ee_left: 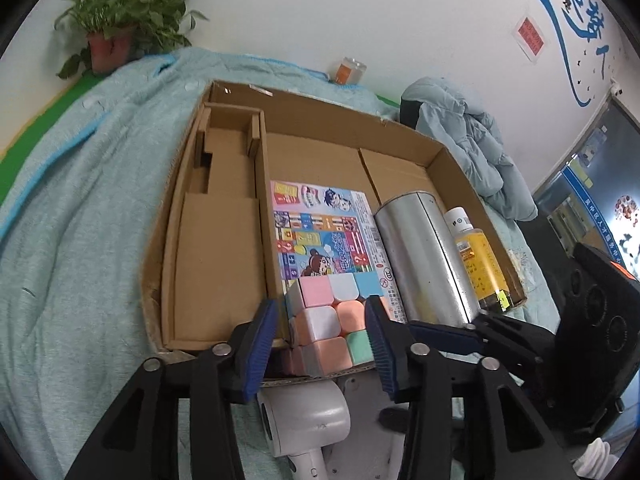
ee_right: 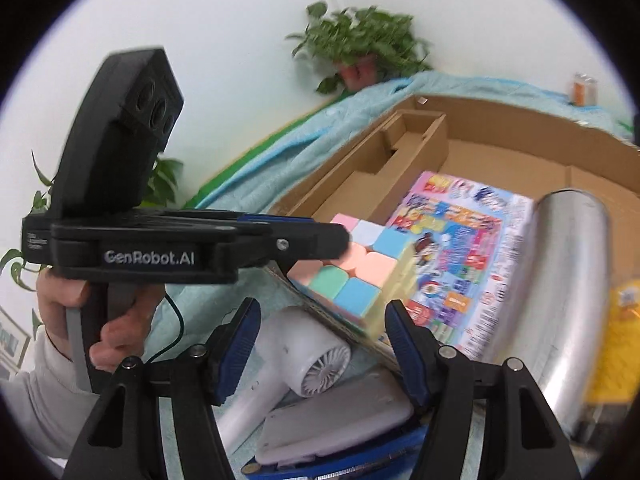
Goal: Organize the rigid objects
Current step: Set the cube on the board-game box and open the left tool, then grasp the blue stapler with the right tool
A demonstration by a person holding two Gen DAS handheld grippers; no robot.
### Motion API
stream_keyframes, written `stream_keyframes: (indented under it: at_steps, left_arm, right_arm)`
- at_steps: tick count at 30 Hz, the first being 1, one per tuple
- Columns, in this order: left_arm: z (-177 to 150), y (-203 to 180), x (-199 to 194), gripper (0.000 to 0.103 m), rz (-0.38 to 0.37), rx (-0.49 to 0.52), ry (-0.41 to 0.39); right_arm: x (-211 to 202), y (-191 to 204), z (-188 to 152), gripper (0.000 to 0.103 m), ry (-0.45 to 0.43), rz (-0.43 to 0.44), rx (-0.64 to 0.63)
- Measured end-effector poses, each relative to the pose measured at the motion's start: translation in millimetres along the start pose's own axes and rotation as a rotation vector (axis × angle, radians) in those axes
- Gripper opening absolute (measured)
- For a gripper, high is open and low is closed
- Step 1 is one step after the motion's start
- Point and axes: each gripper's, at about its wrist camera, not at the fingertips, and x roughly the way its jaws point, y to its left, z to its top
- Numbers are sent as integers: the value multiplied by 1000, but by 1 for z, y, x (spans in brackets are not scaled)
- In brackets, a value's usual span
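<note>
Soft blue blanket [ee_left: 80, 208] is covering the bed, and a flat cardboard box [ee_left: 452, 160] is sitting on top of it by the white wall. A pastel puzzle cube [ee_left: 332, 320] is resting at the near edge of the box, partly on a colourful picture book [ee_left: 320, 232]. The left gripper [ee_left: 322, 336] is reaching around the cube, one blue finger on each side. The fingers [ee_left: 260, 340] are sitting very close to the cube, but I cannot tell if they are squeezing it or just letting go.

Beside the book a shiny silver can [ee_left: 424, 256] is lying on its side, and next to that a yellow bottle [ee_left: 480, 256] is lying along the box wall. The narrow side part of the box is holding nothing.

The right gripper [ee_right: 320, 344] is waiting just outside the box with its fingers wide apart and nothing in them. Below it a white hair dryer [ee_right: 296, 348] and a flat white case [ee_right: 332, 420] are lying on the blanket. A potted plant [ee_left: 116, 28] is standing in the corner.

It looks like the cube is being put in its place in the box. Next, I think the left fingers need to open and back away without bumping the cube. Then the hair dryer or the case needs picking up.
</note>
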Motion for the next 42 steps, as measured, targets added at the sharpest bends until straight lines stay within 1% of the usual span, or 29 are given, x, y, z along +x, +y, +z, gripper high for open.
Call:
stream_keyframes:
  at_steps: [2,3,4,5,7,9,10,11,12,13,14,15,16,17,18,19,20,21,22,23,25,28,32,34,36,37,38,39,42]
  left_arm:
    - [-8,-9,-18,59,45,42,-74]
    - [-11,-13,-25,73,64,61,-107]
    - [-18,-20,-36,93,92,85,-154]
    - [-27,-27,-48,102,127,108,-214]
    - [-44,-40,-63,103,168,138,-299]
    - [-61,-50,-70,102,188,151,-316]
    - [-69,-52,-71,95,188,144,-315]
    - [-78,-54,-71,80,180,132,-312]
    - [-86,-56,-68,18,164,126,-273]
    - [-89,-58,-63,4,153,124,-230]
    - [-95,-59,-58,2,145,105,-194]
    - [-99,-60,-57,2,145,95,-195]
    - [-105,-61,-58,5,143,91,-208]
    - [-112,-64,-62,10,147,90,-220]
    - [-114,-64,-62,40,155,90,-215]
    - [-117,-65,-63,91,172,88,-203]
    - [-121,-66,-66,103,195,75,-210]
    - [-125,-65,-69,102,200,68,-243]
    - [-129,-65,-70,102,198,69,-257]
    - [-132,-65,-68,102,200,78,-240]
    - [-139,-64,-62,102,222,77,-204]
    - [-150,-59,-60,102,211,52,-178]
    - [-162,-52,-65,102,229,29,-177]
    - [-165,-46,-68,102,219,3,-172]
    - [-169,-42,-71,102,211,-18,-167]
    - [-170,-41,-73,102,211,-21,-172]
    - [-171,-41,-75,102,213,-20,-177]
    - [-172,-42,-78,102,216,-21,-179]
    - [-175,-43,-81,102,206,-23,-178]
  right_arm:
    - [-11,-1,-9,65,-14,-81,52]
    - [-17,-1,-18,66,-12,-129,91]
    - [-21,-1,-26,74,-11,-154,117]
    - [-26,-1,-35,87,-12,-163,141]
    - [-33,-1,-56,88,-13,-175,198]
    - [-37,-1,-76,89,2,-212,237]
    - [-37,-2,-86,89,13,-230,263]
    - [-38,-4,-94,89,22,-231,288]
    - [-38,-6,-98,88,24,-223,314]
    - [-42,-9,-104,79,4,-213,344]
    - [-48,-9,-108,53,-27,-226,351]
    - [-49,-6,-110,40,-29,-256,337]
    - [-50,-3,-111,29,-26,-277,319]
    - [-53,-1,-113,29,-39,-261,324]
    - [-57,1,-115,29,-50,-239,340]
    - [-59,2,-117,30,-54,-216,352]
    - [-58,4,-119,44,-48,-198,353]
    - [-57,6,-122,57,-39,-188,355]
    - [-54,7,-124,86,-29,-176,369]
    - [-53,7,-127,90,-28,-157,390]
    - [-49,8,-131,90,-20,-118,415]
    - [-41,9,-130,90,-10,-96,422]
    - [-21,4,-126,90,13,-71,466]
    - [-6,2,-119,90,37,-53,480]
    - [-2,5,-117,89,28,-73,469]
    - [0,6,-116,88,28,-93,470]
    - [-1,5,-117,79,21,-101,476]
    - [-1,3,-116,74,13,-117,481]
    - [-6,-5,-120,73,5,-93,470]
